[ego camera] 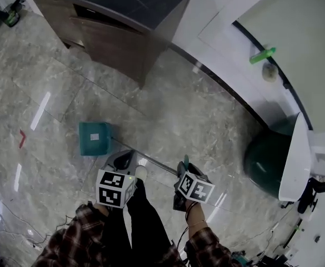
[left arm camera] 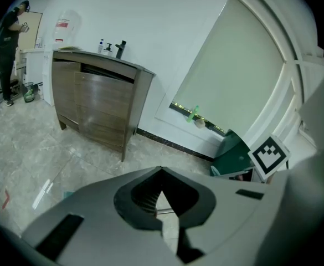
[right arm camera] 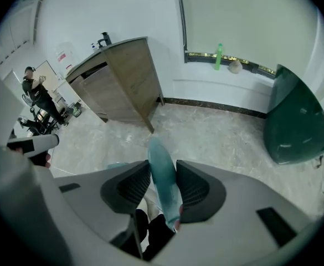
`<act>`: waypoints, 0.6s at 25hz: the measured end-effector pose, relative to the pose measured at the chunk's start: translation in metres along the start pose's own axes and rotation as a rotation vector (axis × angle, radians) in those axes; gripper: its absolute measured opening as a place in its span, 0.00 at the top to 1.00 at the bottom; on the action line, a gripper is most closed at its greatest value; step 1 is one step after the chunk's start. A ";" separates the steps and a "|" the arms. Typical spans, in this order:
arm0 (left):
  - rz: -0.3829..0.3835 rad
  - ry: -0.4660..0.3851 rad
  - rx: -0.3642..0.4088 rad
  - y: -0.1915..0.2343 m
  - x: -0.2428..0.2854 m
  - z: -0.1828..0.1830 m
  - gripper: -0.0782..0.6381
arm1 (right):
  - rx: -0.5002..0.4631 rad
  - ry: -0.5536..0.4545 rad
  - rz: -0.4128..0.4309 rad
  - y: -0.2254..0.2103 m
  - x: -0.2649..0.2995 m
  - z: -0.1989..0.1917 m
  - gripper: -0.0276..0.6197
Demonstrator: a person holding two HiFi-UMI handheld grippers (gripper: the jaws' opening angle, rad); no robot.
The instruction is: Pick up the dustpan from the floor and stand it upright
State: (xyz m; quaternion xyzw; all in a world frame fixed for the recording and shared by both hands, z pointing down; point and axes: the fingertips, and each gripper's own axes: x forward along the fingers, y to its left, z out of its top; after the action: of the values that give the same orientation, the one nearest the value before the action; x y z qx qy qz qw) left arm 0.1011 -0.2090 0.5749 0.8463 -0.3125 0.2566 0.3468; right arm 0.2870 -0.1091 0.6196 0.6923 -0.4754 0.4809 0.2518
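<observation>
The teal dustpan (ego camera: 94, 138) rests on the marble floor, and its thin metal pole (ego camera: 151, 161) slants up to the right. My right gripper (ego camera: 184, 168) is shut on the pole's teal handle grip (right arm camera: 162, 173). The grip sits upright between the two dark pads (right arm camera: 134, 188), pressed from both sides. My left gripper (ego camera: 124, 159) hangs just left of the pole, near the pan. In the left gripper view, that gripper (left arm camera: 162, 172) has its tips together and nothing held. A short stretch of the pole (left arm camera: 166, 210) shows through the gap behind the tips.
A wooden vanity cabinet (ego camera: 106, 32) stands at the back. A dark green bin (ego camera: 268, 160) sits by the curved white wall at the right, where a green bottle (ego camera: 262, 55) lies on the ledge. My own legs (ego camera: 143, 216) are directly below. Cables (ego camera: 18, 227) trail at lower left.
</observation>
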 end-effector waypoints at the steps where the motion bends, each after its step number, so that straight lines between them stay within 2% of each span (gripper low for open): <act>1: 0.012 -0.009 -0.006 0.006 -0.009 0.003 0.89 | -0.001 -0.006 0.020 0.010 -0.003 0.005 0.73; 4: 0.050 -0.029 -0.025 0.031 -0.039 0.010 0.89 | 0.047 -0.037 0.108 0.046 -0.014 0.017 0.73; 6: 0.079 -0.045 -0.048 0.048 -0.061 0.015 0.89 | 0.043 -0.042 0.154 0.073 -0.020 0.024 0.73; 10: 0.110 -0.079 -0.091 0.076 -0.097 0.026 0.89 | -0.042 -0.045 0.212 0.128 -0.029 0.037 0.73; 15: 0.127 -0.126 -0.124 0.102 -0.134 0.042 0.89 | -0.155 -0.055 0.245 0.192 -0.037 0.050 0.73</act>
State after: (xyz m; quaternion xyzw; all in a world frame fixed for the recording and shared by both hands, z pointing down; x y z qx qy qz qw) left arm -0.0520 -0.2517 0.5050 0.8161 -0.4020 0.2048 0.3612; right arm 0.1319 -0.2150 0.5443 0.6206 -0.5987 0.4507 0.2309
